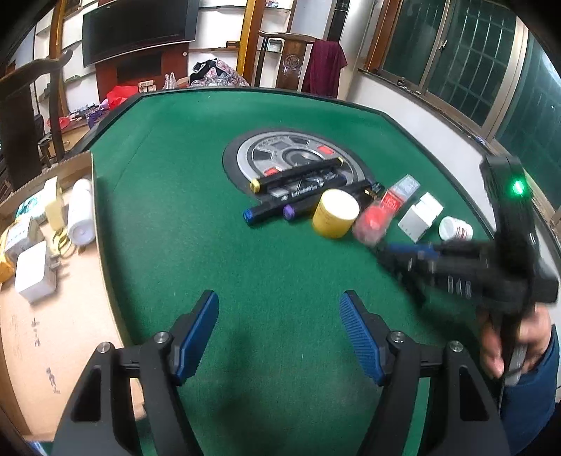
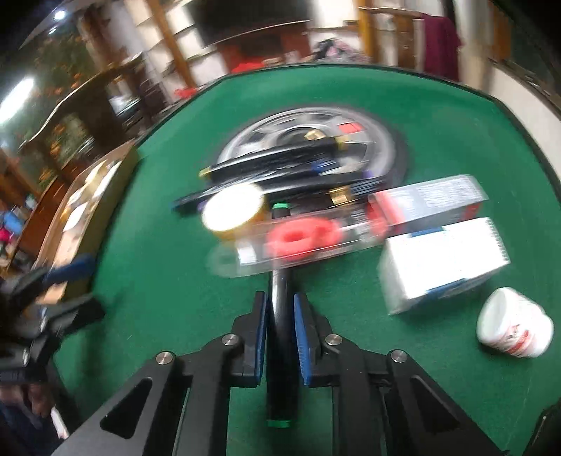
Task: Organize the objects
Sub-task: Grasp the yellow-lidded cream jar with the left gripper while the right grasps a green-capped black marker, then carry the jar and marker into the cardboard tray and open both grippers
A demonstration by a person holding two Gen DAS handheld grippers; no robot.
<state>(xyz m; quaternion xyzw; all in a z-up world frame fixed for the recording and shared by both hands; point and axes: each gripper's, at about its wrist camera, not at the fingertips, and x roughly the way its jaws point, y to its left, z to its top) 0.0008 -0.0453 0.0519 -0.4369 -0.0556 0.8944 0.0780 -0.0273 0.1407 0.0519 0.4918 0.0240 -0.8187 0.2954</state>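
The green counter (image 1: 196, 210) filled the view, a cardboard box (image 1: 52, 315) at its nine o'clock edge. The left hand-held gripper (image 1: 278, 333) hung released above bare felt. At three o'clock, the right hand-held gripper (image 2: 280, 336) clenched a black marker (image 2: 280, 350) with green ends, near the yellow tub (image 2: 233, 210).

Bench (image 1: 196, 147) has green felt with a dark raised rim. Behind it: dark TV (image 1: 138, 29) on the wall, wooden shelving (image 1: 217, 45), maroon cloth (image 1: 324, 66) draped on a wooden chair. Gridded windows (image 1: 466, 59) at right, dark outside. Walls white.
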